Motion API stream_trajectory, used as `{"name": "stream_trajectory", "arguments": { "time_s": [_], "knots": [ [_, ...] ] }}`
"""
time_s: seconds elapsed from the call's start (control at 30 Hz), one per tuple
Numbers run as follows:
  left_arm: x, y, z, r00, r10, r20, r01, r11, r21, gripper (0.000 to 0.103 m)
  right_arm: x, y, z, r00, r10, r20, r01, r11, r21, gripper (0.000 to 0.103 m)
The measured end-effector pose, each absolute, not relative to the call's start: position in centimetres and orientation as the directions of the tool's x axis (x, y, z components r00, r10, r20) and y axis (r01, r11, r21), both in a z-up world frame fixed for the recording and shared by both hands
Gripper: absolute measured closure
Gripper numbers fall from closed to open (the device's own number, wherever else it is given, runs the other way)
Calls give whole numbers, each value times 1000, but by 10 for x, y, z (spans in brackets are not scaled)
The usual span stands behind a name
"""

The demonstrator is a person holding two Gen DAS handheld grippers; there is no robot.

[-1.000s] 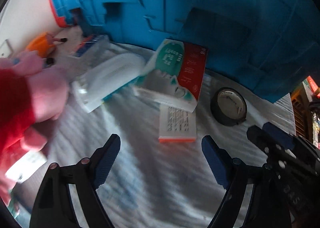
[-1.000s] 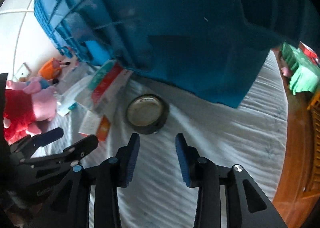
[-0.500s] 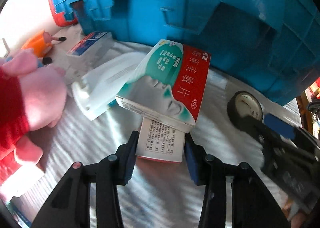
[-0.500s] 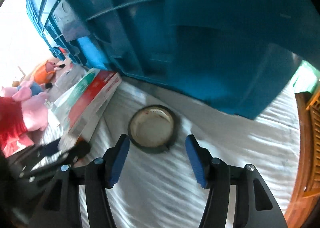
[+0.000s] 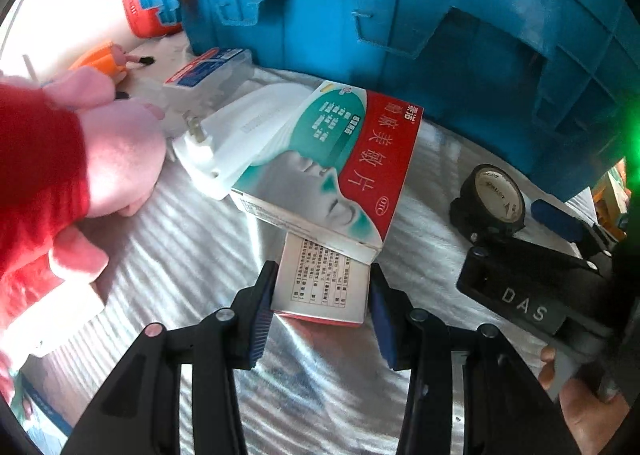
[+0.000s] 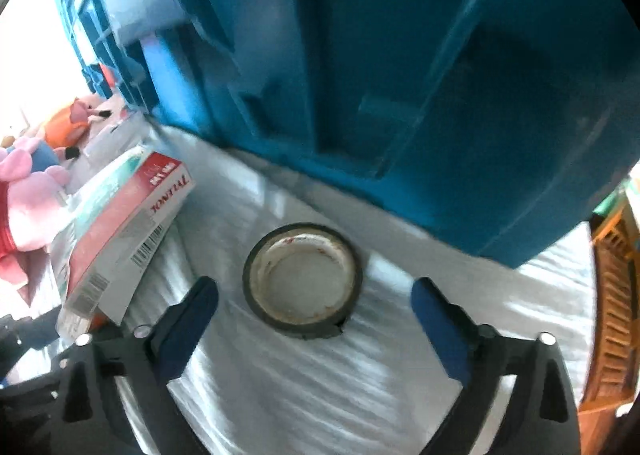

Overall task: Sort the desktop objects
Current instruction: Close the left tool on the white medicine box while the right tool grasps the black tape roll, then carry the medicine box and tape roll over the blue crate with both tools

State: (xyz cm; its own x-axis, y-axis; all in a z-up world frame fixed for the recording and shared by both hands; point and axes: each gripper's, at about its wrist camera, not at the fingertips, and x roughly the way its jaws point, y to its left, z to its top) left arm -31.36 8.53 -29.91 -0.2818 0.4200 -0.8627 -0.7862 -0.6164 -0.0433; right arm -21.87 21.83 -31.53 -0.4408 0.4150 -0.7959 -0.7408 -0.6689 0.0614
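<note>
Left wrist, claw flanking small box edges

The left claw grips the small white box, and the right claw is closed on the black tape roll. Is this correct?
Not quite. The right claw is open around the black tape roll, not closed on it, as the right wrist view shows. The left claw does grip the small white box.

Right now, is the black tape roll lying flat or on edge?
Flat: the tape roll shows its round hollow core facing up on the white cloth.
</note>
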Motion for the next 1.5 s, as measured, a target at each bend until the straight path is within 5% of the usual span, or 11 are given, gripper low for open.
{"name": "stream_trajectory", "arguments": {
  "time_s": [0.07, 0.1, 0.7, 1.5],
  "knots": [
    [-312, 83, -298, -286, 415, -864, -778, -627, -43, 60, -222, 215, -314, -444, 421, -791, -725, -688, 40, 15],
    [-312, 81, -297, -287, 415, -863, -776, -629, -44, 60, -223, 213, -313, -442, 429, -788, -716, -698, 23, 47],
    [-277, -25, -220, -400, 386, -831, -608, -790, -74, 63, -195, 123, -237, -603, 191, -775, -452, -882, 134, 47],
    [-136, -133, -84, -691, 70, -720, -77, -997, -22, 63, -142, 34, -93, -744, -229, -628, 204, -972, 113, 47]
  ]
}}
